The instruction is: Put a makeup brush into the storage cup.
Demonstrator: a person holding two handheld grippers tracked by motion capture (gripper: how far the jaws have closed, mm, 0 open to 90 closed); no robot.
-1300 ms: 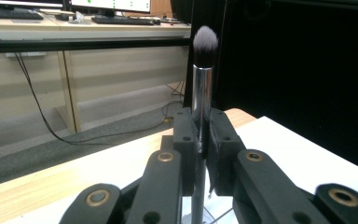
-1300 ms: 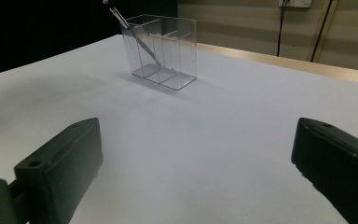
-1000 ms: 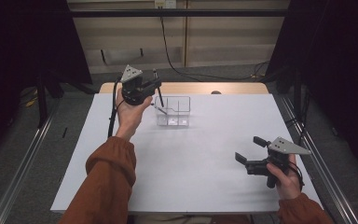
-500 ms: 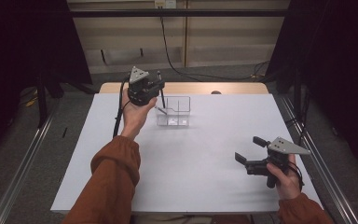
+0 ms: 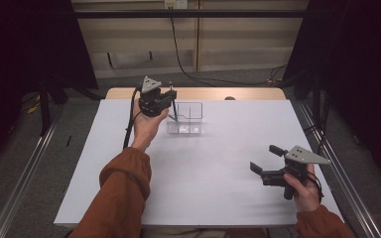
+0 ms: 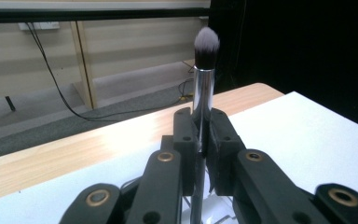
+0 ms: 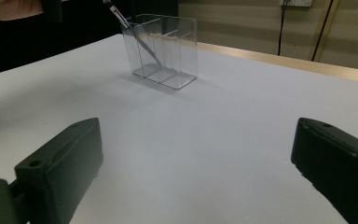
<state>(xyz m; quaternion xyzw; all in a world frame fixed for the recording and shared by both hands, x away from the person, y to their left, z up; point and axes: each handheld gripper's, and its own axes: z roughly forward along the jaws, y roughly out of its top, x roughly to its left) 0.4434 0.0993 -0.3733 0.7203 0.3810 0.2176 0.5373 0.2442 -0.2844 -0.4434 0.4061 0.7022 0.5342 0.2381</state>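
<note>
My left gripper is shut on a makeup brush with a chrome ferrule and dark, white-tipped bristles pointing up. It hovers at the left end of a clear divided organizer at the back of the white table. The brush handle slants down into the organizer's left compartment. My right gripper rests open near the table's front right, with nothing between its jaws.
A wooden strip runs along the table's far edge. Metal rails flank both sides of the table. A cable trails across the floor behind it. Bare white surface lies between the organizer and the right gripper.
The left hand has shifted right and sunk a little, bringing the brush handle lower into the organizer. The right hand has stayed put.
</note>
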